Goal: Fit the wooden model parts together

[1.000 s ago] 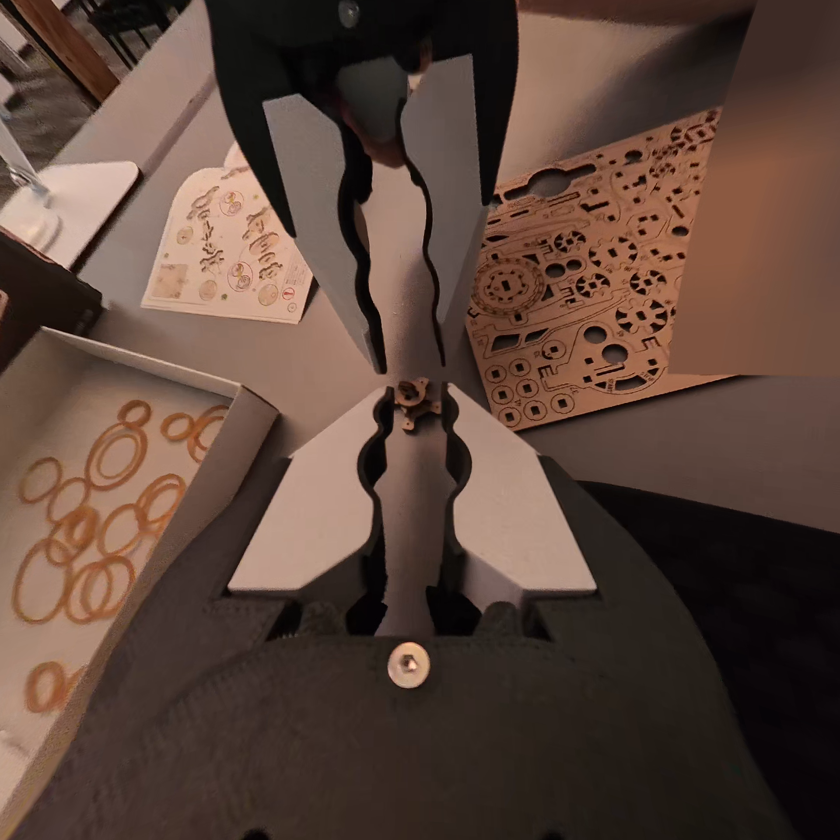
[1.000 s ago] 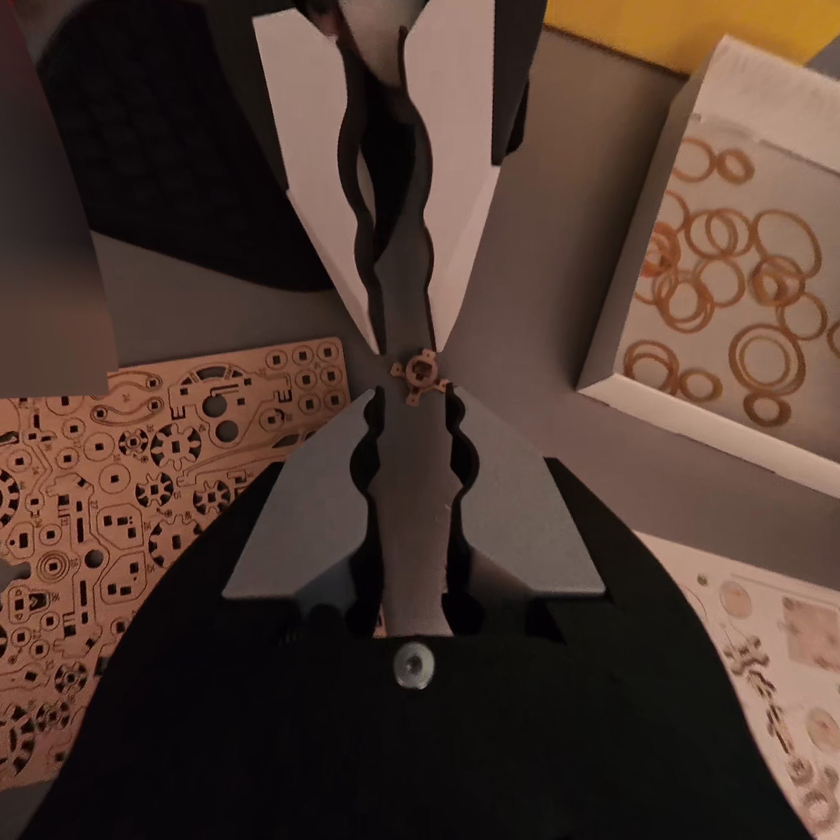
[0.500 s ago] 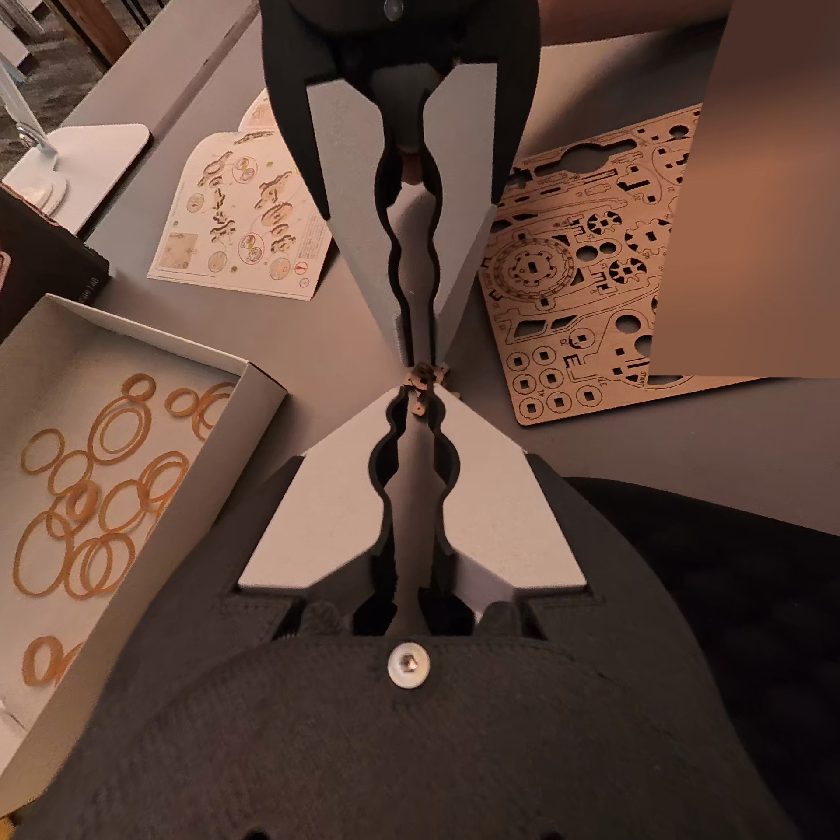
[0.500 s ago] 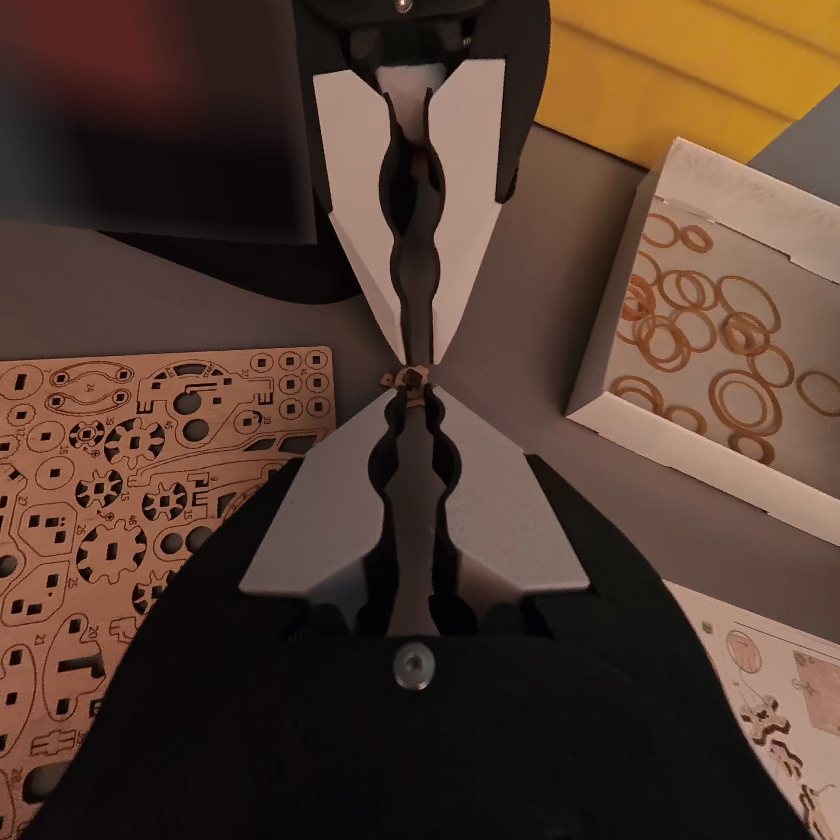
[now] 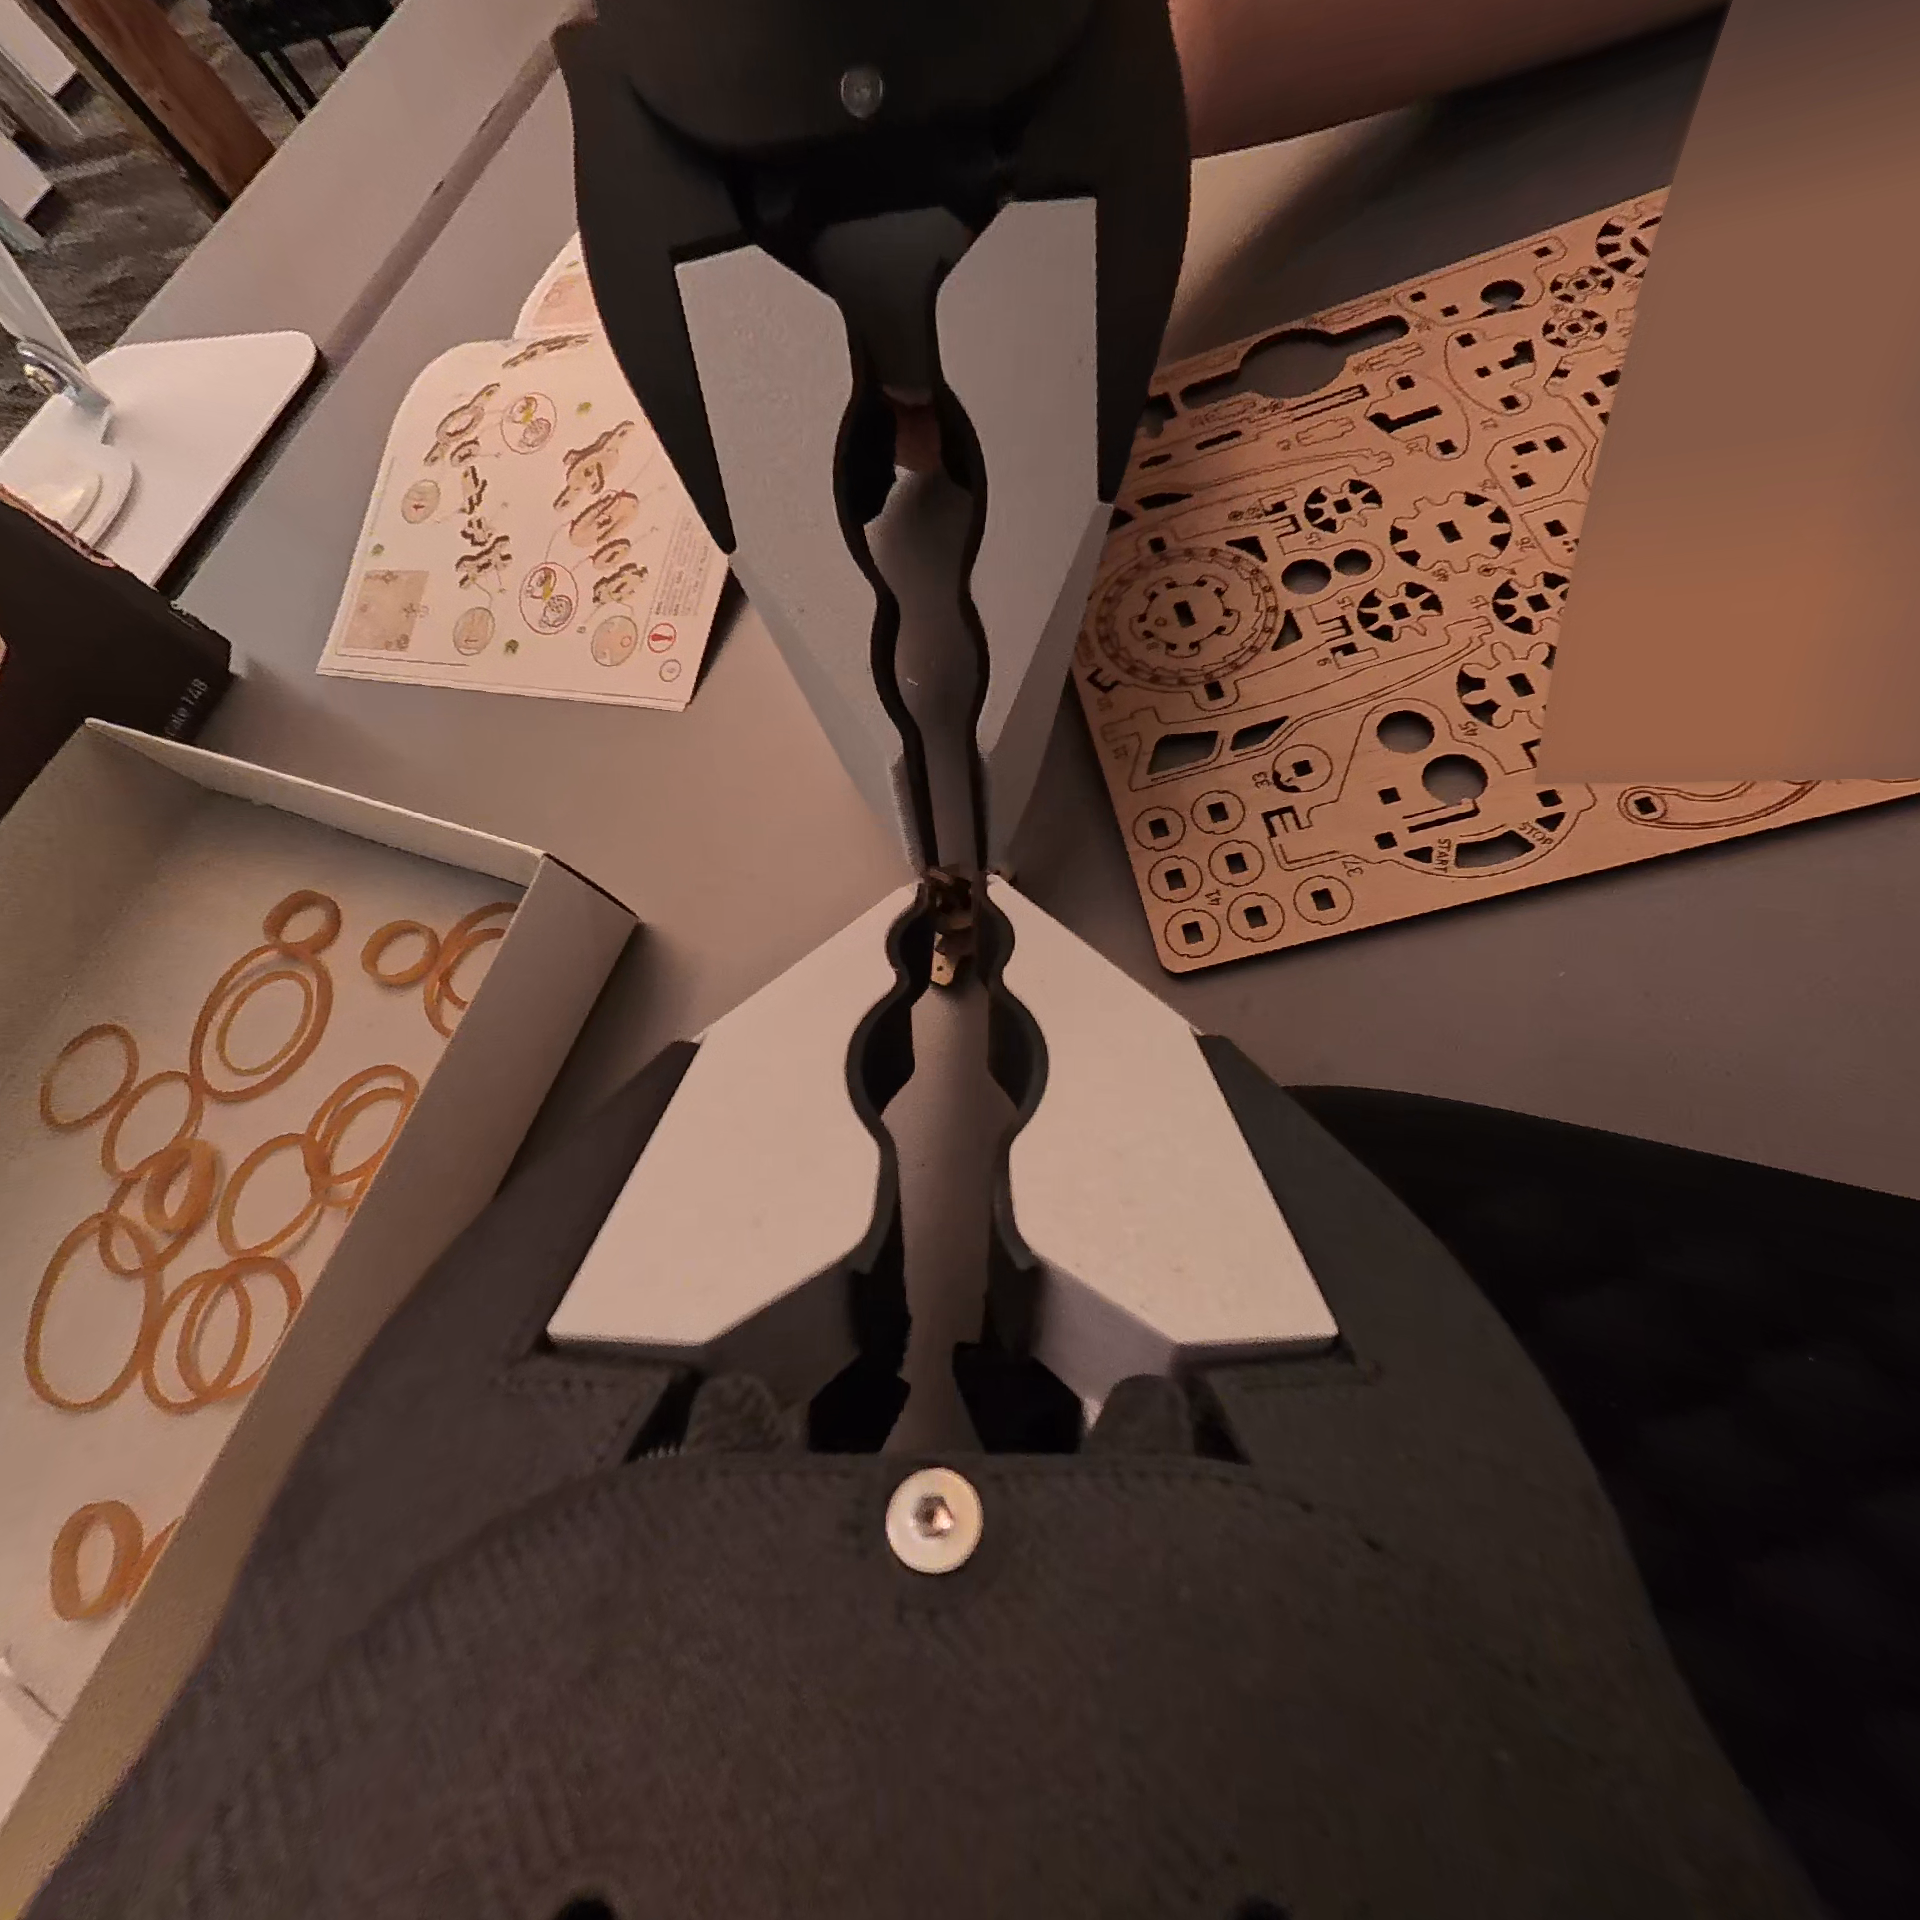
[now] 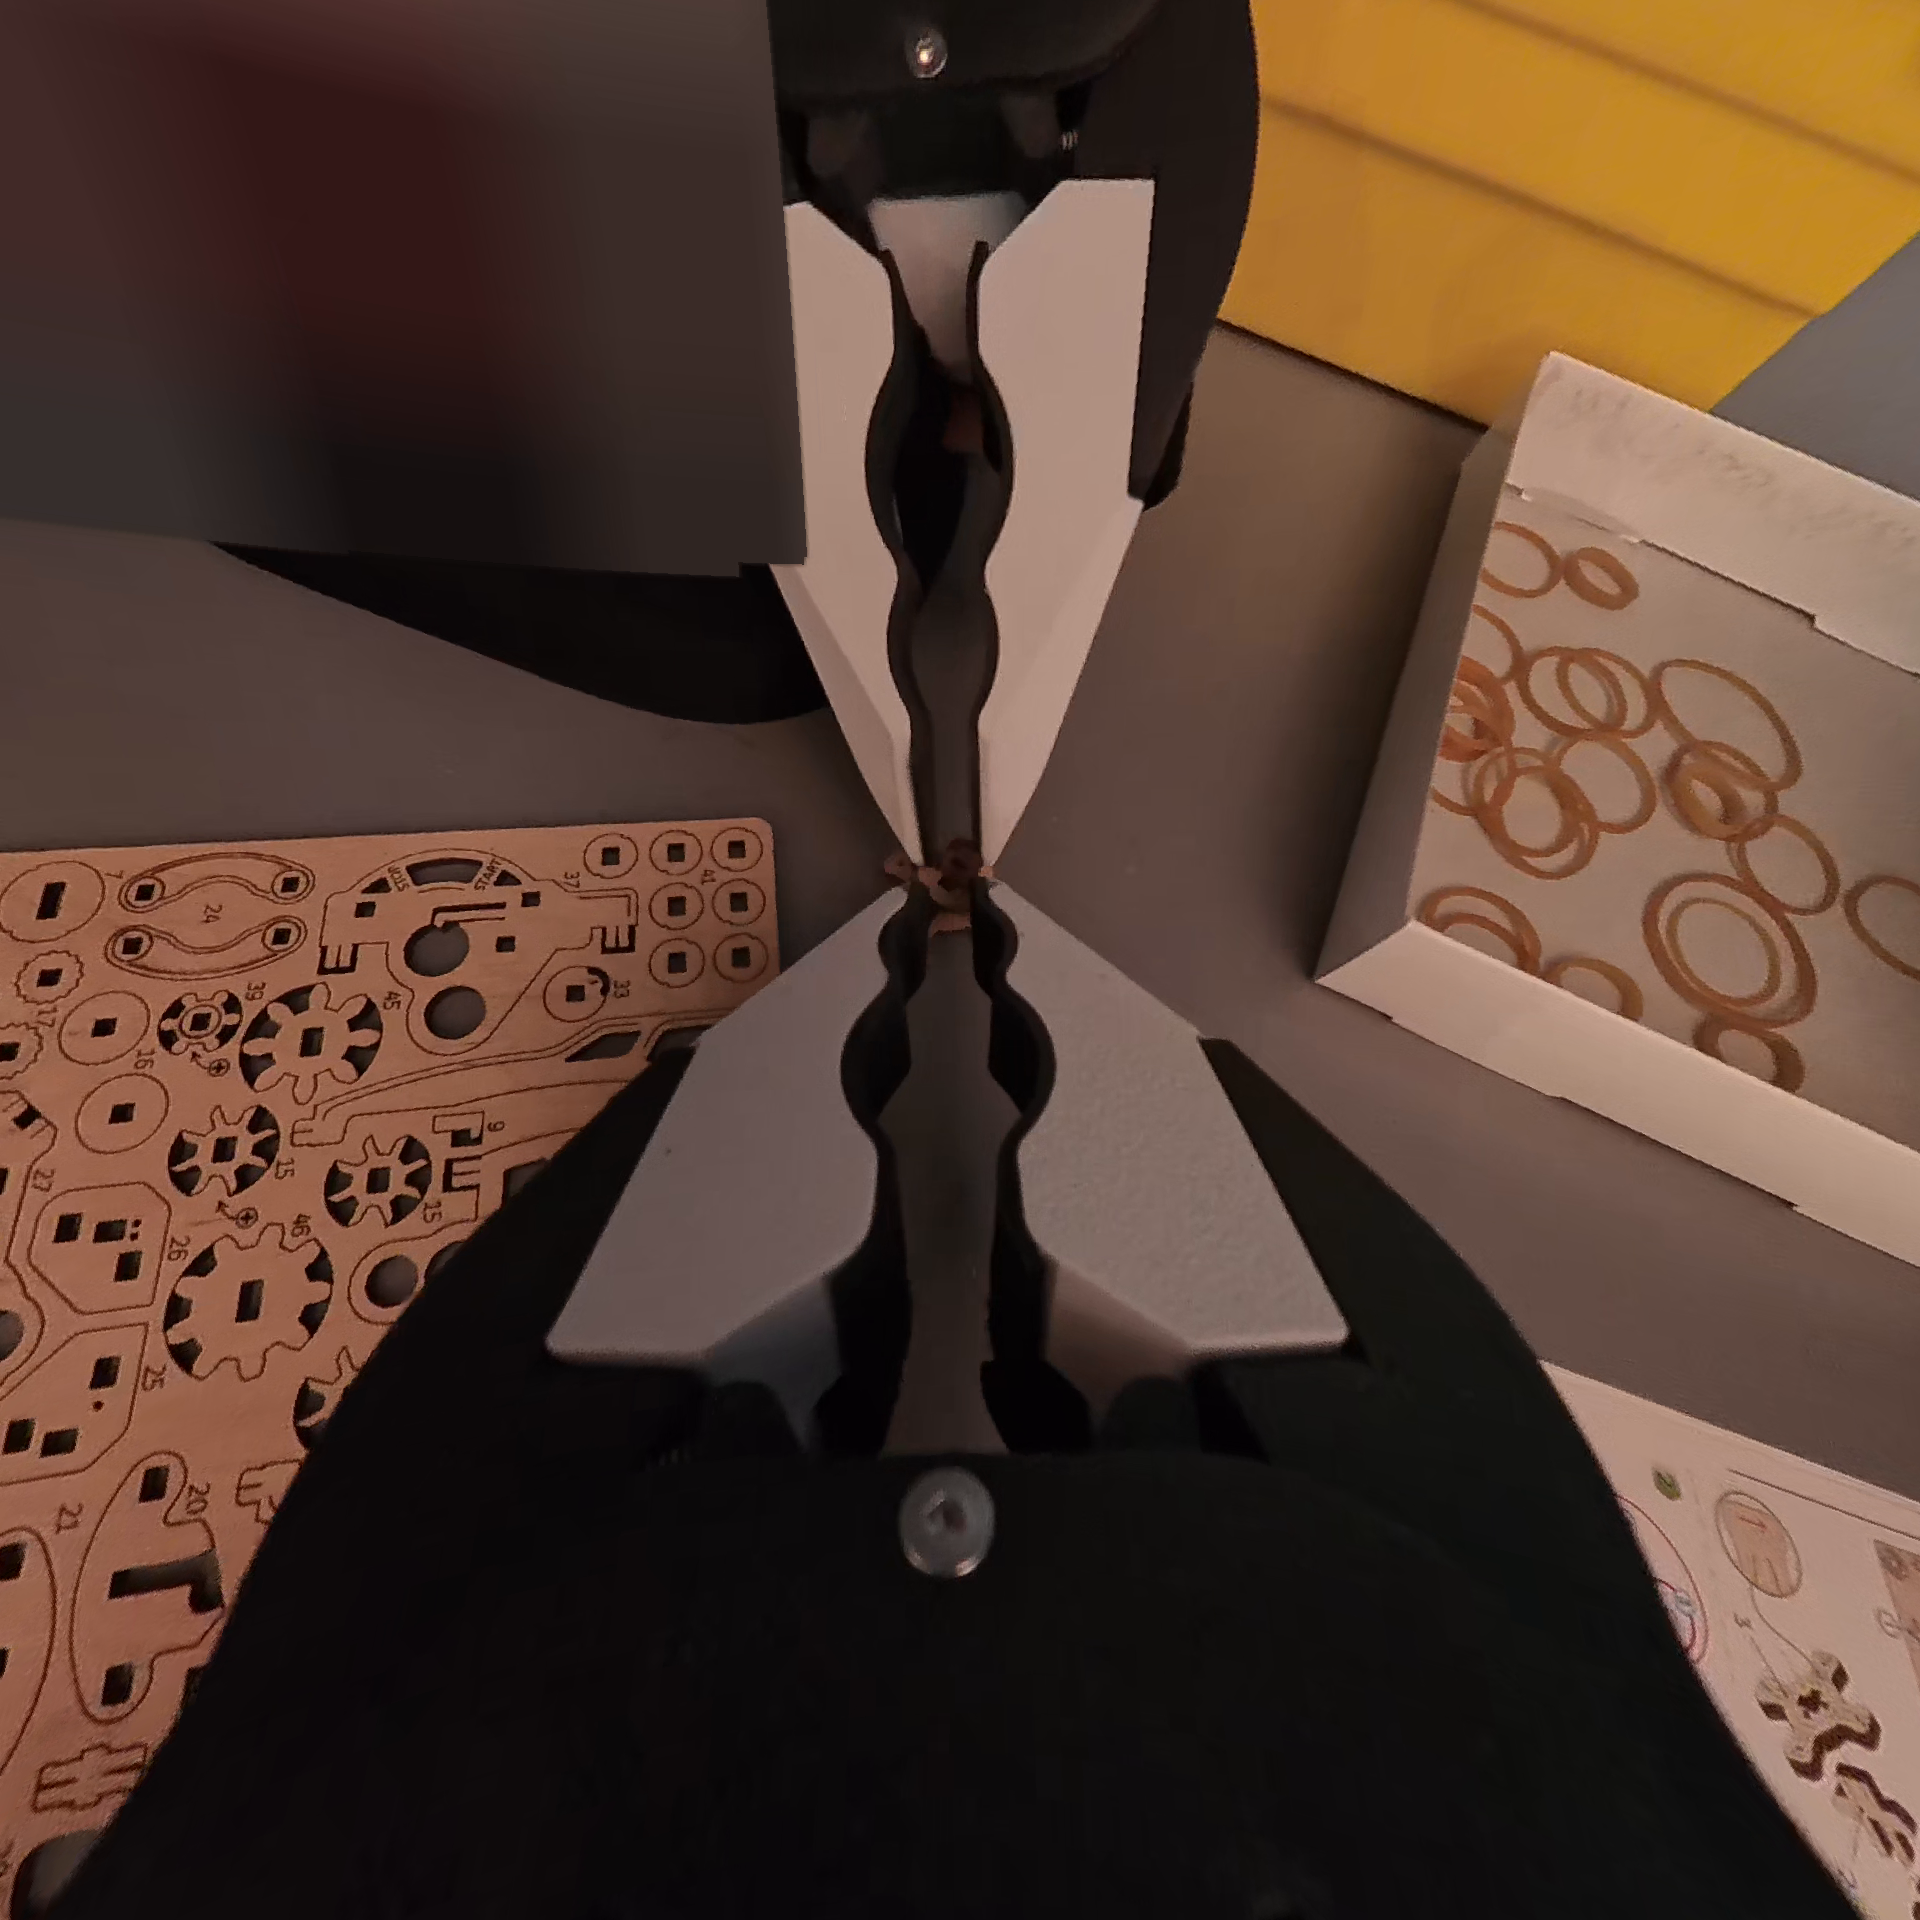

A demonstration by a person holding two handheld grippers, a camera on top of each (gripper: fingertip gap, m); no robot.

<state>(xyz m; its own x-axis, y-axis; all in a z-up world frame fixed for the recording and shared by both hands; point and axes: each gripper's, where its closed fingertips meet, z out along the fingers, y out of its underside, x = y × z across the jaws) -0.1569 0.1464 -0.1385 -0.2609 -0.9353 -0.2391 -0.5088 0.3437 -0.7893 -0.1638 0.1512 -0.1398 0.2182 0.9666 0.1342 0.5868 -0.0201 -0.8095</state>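
Mid-join, tip to tip above the grey tabletop (image 5: 1558, 987): left hand-held gripper (image 5: 951, 920) nearly closed, clamped on a small wooden model piece (image 5: 948, 940) at its very tips; right hand-held gripper (image 6: 948, 914) likewise pinched down, meeting it head-on around a tiny toothed wooden part (image 6: 951, 868). Hard to tell where one piece ends and the other begins, or whether already seated. Next, by the look of it: a straight, gentle push along the shared axis, no twist, grips firm enough to stop the pieces slipping out. Off to the side, the laser-cut plywood sheet (image 5: 1351, 644), the instruction leaflet (image 5: 520, 540) and the white box (image 5: 582, 894) of rubber bands (image 5: 208, 1195), all untouched.
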